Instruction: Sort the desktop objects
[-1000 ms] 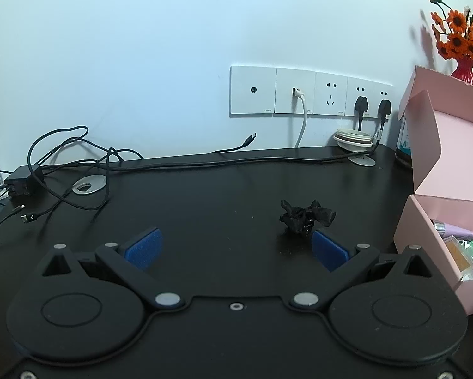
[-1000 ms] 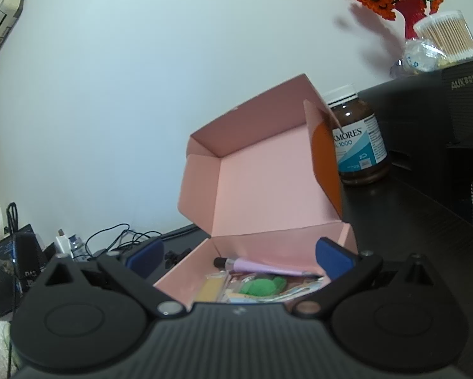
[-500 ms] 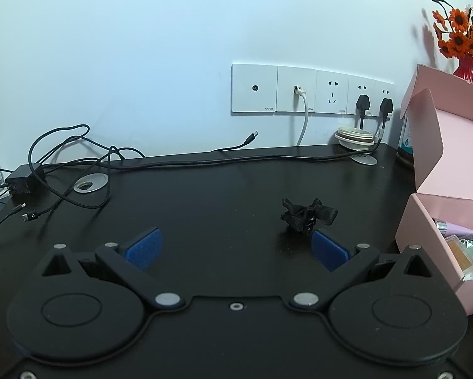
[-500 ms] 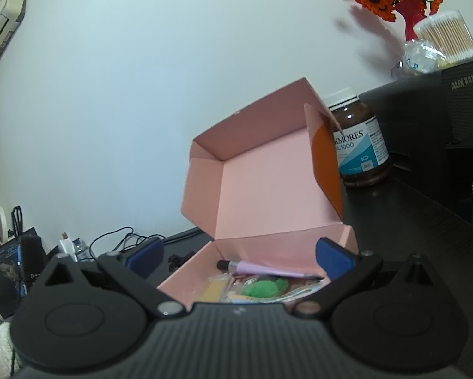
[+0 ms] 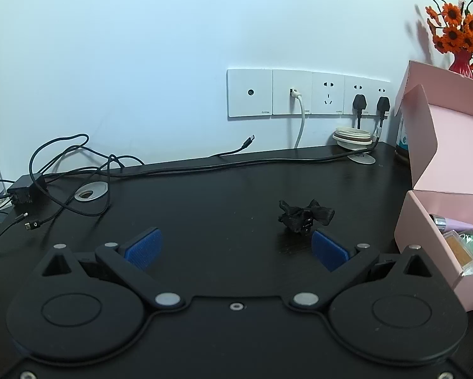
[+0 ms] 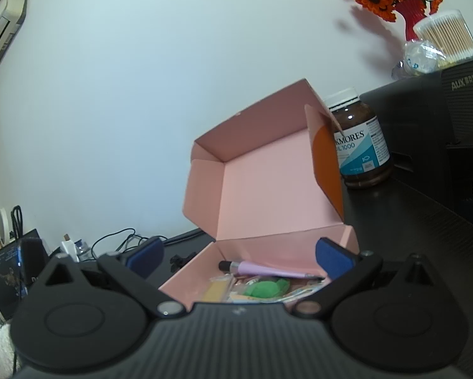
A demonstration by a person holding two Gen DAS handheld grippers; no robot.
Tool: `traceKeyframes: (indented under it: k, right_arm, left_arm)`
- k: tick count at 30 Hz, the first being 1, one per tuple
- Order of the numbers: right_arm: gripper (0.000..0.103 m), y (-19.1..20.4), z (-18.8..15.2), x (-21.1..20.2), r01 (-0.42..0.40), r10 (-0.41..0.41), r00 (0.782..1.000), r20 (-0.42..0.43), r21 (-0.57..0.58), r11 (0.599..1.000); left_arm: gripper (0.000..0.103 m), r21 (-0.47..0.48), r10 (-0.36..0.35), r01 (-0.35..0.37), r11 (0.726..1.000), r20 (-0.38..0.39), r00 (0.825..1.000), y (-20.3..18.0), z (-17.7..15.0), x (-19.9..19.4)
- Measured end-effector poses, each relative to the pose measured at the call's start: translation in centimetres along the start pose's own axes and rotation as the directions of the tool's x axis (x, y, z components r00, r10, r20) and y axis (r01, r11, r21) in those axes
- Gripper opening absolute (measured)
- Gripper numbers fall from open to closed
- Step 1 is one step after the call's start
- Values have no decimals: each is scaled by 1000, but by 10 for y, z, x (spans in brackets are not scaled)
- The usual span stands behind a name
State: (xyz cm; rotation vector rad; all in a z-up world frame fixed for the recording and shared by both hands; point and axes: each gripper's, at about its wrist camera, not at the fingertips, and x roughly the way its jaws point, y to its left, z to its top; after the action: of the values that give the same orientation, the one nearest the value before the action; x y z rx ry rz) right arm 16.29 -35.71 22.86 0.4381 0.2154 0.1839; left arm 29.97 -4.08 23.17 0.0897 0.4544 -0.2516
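Lying ahead of spread left claw (image 5: 234,248): black clip (image 5: 305,214); right claw (image 6: 239,257) spread before pink box (image 6: 268,189).

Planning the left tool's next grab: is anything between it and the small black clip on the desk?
Nothing visible. The black clip lies on bare desk just ahead of the open left tool, near its right-hand pad. The cables lie far off to the left, and the pink box stands to the right.
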Motion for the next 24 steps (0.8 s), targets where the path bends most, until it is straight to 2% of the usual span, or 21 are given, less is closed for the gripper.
traceKeyframes:
  k: [24]
  right_arm:
    - [102,1,-1,0,4,-4,1000,9,2,1000]
  left_arm:
    - [103,3,1,-1,1000,10,1000,1,0,-2]
